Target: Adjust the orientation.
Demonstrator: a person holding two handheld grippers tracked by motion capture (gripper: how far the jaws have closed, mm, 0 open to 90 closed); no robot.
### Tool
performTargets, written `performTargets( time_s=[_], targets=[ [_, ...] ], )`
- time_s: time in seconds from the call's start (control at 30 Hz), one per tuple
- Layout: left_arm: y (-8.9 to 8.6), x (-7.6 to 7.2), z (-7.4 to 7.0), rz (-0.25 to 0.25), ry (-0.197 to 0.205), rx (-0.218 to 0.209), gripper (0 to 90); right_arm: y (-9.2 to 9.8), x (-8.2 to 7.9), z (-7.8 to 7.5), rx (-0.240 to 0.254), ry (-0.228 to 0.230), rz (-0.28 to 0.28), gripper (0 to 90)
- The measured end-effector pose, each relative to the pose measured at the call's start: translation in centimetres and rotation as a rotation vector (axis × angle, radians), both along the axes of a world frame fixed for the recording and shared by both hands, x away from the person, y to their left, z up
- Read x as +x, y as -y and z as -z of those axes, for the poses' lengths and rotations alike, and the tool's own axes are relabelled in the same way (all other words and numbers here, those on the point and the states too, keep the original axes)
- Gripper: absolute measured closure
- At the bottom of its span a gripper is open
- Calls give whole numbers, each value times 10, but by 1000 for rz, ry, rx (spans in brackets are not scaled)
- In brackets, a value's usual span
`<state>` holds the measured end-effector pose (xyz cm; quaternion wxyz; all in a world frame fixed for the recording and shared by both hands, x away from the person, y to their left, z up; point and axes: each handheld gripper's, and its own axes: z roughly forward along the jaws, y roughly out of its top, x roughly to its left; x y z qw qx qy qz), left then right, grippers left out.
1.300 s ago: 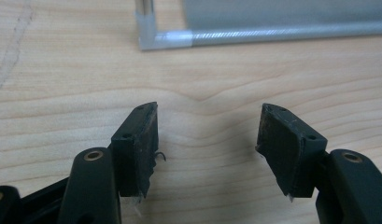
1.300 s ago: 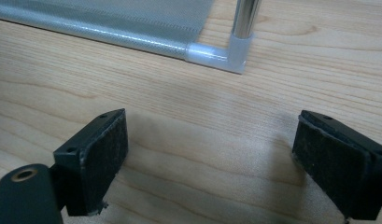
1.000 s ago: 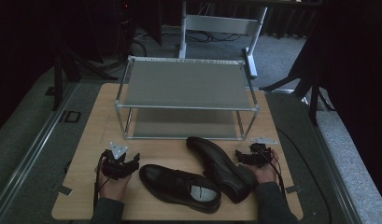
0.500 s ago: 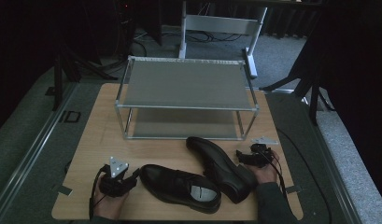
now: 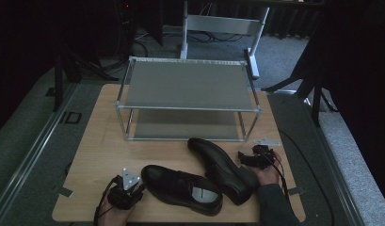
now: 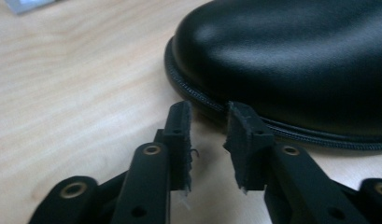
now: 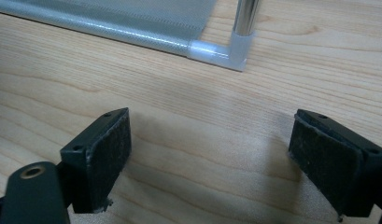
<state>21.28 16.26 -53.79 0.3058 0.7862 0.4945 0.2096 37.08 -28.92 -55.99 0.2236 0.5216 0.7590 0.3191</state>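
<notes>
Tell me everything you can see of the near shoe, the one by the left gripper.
The near shoe is a black, smooth, leather-looking dress shoe lying upright on the wooden table, toe toward the left gripper, heel beside the other shoe. Its opening shows a pale insole. The rounded toe has a stitched welt around the sole edge. The left gripper's jaws, which have just been closing, stand at the toe's welt with nothing between them; touch is unclear.
</notes>
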Motion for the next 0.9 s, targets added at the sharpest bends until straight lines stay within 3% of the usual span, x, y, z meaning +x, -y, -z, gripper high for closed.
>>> performTargets(
  time_s=[0.27,0.6,0.77,0.9],
  targets=[
    [14,32,-1,-3,18,49,676,0,0,0,0,0,-1,127],
    [46,82,1,43,52,59,656,0,-1,0,1,0,-5,127],
    [51,89,0,32,51,68,617,2,-2,0,1,2,-3,155],
    [44,79,-5,32,45,14,579,6,-4,-3,1,-6,9,221]
  ],
)
